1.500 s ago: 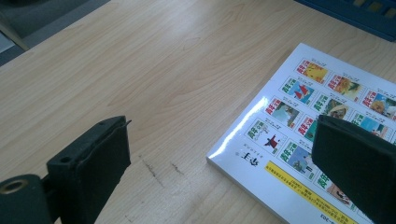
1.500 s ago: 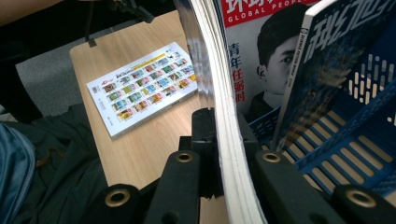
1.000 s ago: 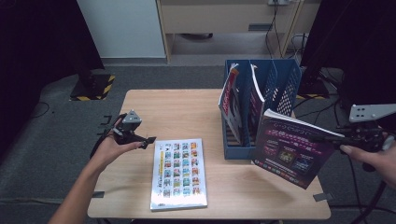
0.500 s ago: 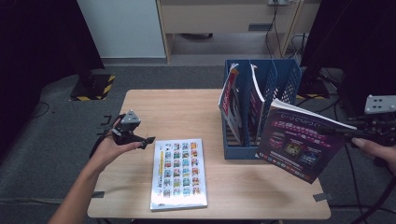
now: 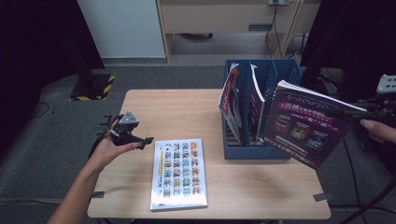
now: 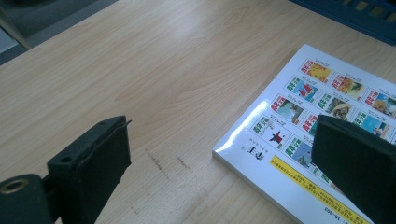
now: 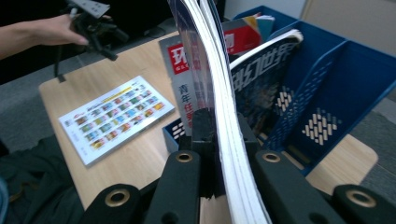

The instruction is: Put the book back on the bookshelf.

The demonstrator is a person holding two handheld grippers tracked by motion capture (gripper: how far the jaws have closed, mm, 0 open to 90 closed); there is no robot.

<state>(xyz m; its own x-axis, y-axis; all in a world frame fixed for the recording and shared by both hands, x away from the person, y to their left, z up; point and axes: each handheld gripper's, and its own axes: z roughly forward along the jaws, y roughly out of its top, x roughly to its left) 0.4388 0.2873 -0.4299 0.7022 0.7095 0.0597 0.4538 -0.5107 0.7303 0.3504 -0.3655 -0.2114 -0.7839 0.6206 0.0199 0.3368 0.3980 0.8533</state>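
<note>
Two magazines stand in my blue slotted file rack (image 5: 259, 151) from above; my right gripper (image 5: 348, 112) holds the purple glossy magazine (image 5: 306, 123) raised just beside it. My left gripper (image 6: 219, 158) gapes wide over the wooden table (image 6: 163, 70), beside the flat picture-grid book (image 6: 322, 116). My right gripper view: jaws clamp the magazine's white page edges.

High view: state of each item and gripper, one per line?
Purple magazine: held in the air, tilted.
Right gripper: shut on purple magazine.
Left gripper: open, empty.
Picture-grid book: flat on table.
Blue file rack: upright, two magazines inside.
</note>
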